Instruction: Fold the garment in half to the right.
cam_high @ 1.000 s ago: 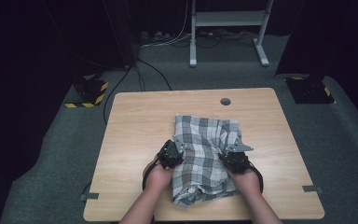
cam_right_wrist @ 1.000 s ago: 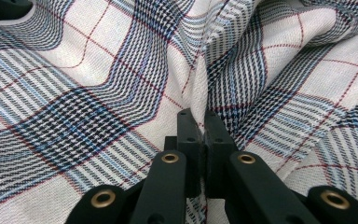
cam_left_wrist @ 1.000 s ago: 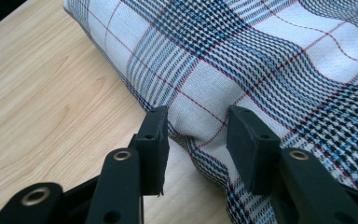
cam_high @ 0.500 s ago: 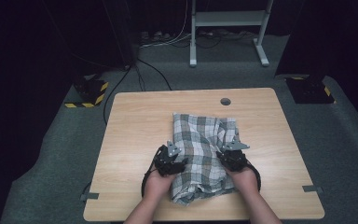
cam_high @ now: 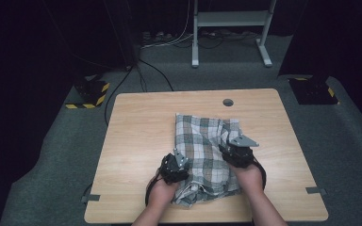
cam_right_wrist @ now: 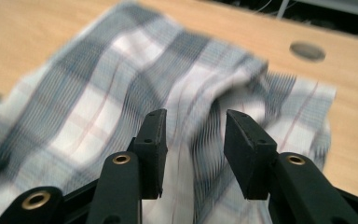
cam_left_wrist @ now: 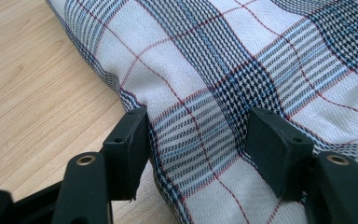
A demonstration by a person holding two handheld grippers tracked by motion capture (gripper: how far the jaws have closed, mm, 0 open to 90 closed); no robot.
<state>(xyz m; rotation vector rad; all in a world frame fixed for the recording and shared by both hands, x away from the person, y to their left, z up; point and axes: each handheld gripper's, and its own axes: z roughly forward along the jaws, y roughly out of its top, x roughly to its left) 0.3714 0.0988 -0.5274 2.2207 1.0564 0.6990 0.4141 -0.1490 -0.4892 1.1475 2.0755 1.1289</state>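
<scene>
A checked cloth (cam_high: 202,141) lies rumpled and partly folded on the wooden table (cam_high: 136,122). My left gripper (cam_high: 180,159) rests low at the cloth's near left edge. In the left gripper view its jaws have just been opening and now straddle a raised fold of the cloth (cam_left_wrist: 214,70), the left gripper (cam_left_wrist: 198,135) standing open around it. My right gripper (cam_high: 229,146) hovers over the cloth's right side. Its jaws have just been opening too, and the right gripper (cam_right_wrist: 193,135) is open above the blurred cloth (cam_right_wrist: 121,84), with nothing pinched.
A round cable hole (cam_high: 227,102) sits near the table's far edge, beyond the cloth, and appears as the cable hole (cam_right_wrist: 307,50) in the right gripper view. Bare wood lies left and right of the cloth. Dark floor and a desk frame (cam_high: 231,28) lie behind.
The right gripper has let go of the cloth, opened and lifted. The left gripper has slid a little toward the person along the cloth's left edge, and its jaws stand wider.
</scene>
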